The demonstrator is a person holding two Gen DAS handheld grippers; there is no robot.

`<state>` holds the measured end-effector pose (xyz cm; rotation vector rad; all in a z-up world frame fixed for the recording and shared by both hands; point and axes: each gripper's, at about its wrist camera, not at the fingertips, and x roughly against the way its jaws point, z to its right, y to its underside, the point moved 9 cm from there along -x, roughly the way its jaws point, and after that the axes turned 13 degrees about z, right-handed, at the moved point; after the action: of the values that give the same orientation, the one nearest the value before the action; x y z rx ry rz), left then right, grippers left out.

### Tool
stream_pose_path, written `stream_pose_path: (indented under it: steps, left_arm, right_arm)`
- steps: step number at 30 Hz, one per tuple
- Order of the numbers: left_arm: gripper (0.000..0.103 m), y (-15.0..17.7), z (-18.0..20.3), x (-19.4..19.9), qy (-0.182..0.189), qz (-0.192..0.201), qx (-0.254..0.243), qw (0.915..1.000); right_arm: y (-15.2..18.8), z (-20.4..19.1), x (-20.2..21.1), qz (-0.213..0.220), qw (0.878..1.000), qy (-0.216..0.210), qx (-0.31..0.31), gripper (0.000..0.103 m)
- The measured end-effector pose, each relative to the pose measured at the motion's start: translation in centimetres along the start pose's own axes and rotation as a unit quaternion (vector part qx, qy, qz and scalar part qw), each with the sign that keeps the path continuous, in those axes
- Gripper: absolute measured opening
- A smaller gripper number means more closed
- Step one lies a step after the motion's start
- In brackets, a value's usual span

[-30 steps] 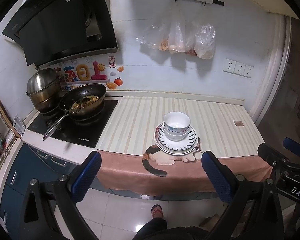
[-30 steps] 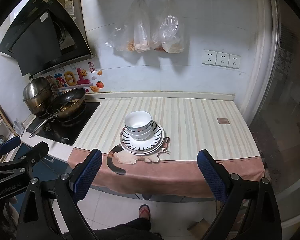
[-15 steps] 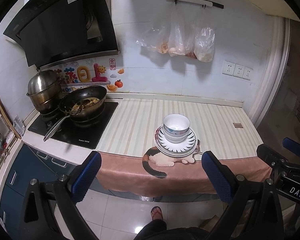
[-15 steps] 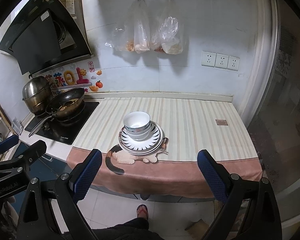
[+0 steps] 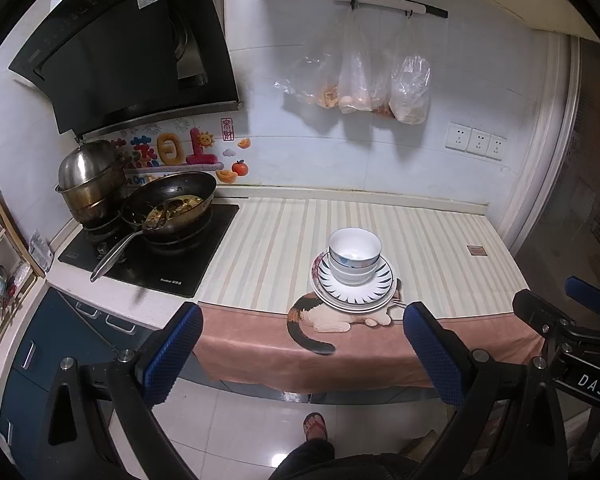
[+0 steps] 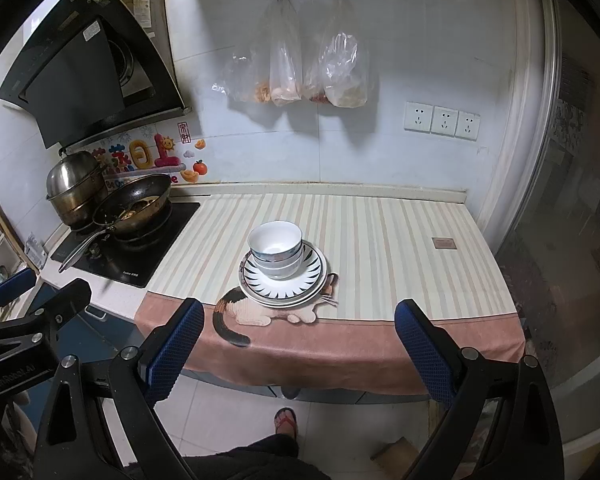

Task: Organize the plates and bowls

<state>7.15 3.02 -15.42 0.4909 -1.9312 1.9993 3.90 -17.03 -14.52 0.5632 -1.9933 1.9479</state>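
Observation:
White bowls [image 5: 354, 254] are nested in a stack on a stack of plates [image 5: 380, 294], the top plate with black rays, near the front of the striped counter. The same bowls [image 6: 275, 246] and plates [image 6: 312, 280] show in the right wrist view. My left gripper [image 5: 300, 354] is open and empty, held back from the counter's front edge, over the floor. My right gripper [image 6: 296, 350] is open and empty, likewise back from the edge. The right gripper's body [image 5: 572, 332] shows at the right of the left wrist view.
A striped mat with a cat picture [image 5: 332, 320] covers the counter [image 5: 440, 248]. A pan with food [image 5: 172, 208] and a steel pot [image 5: 88, 180] sit on the hob at left. Plastic bags [image 5: 360, 84] hang on the wall. A person's foot [image 5: 315, 426] is below.
Both grippers have drawn back and risen slightly from the counter, so the stack looks a little smaller and farther. Both stay open. The bowls and plates have not moved.

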Motion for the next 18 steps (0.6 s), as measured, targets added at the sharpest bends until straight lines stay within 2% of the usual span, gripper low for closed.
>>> stream_pose_path:
  steps: [18]
  left_arm:
    - [0.103, 0.45, -0.47, 0.27, -0.002, -0.006, 0.005, 1.0]
  right_arm:
    - [0.12, -0.25, 0.18, 0.0, 1.0, 0.0, 0.002, 0.098]
